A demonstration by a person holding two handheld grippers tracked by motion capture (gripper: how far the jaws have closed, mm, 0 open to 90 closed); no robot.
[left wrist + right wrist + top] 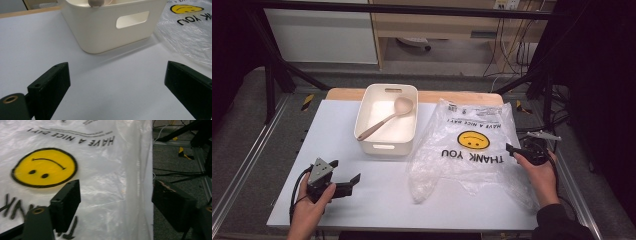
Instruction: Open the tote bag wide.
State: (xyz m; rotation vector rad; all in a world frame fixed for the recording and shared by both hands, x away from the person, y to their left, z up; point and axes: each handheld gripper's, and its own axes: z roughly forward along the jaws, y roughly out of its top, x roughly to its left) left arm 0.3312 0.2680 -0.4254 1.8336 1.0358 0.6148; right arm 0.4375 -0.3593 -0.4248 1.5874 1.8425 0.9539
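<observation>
High view: bin [377, 142] holds spoon [387, 119] | plastic bag [472, 150] beside it

White table [337, 150] mid-frame, wood edge along its top. On it: cream bin [387, 145] at center, clear smiley plastic bag [472, 155] flat at right, probably overhanging the right edge slightly.

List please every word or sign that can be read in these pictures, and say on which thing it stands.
"THANK YOU" – black letters on the clear plastic bag, upside down in the high view.
"HAVE A NICE DAY!" – smaller black line on the same bag, beyond the yellow smiley face.
Small print near the bag's far edge: too small to read.
White bin and spoon: no text.
</observation>
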